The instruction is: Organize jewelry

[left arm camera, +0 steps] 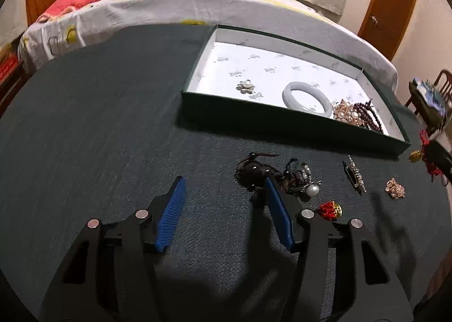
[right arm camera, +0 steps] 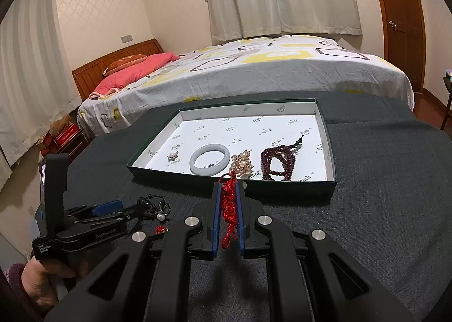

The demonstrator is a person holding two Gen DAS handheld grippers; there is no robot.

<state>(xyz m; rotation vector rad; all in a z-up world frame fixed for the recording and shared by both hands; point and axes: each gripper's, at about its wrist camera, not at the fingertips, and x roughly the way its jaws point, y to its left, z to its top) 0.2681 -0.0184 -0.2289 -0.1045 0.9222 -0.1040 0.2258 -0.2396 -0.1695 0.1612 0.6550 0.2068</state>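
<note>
Blue pads of the right gripper were clamped shut on a red knotted cord, just short of the box ahead. Beyond its near wall lay a pale bangle, a pearl brooch and dark beads. Left of it, the left gripper stood half open over bare cloth, holding nothing, a dark tangle touching its right finger's tip, a small red charm just right
</note>
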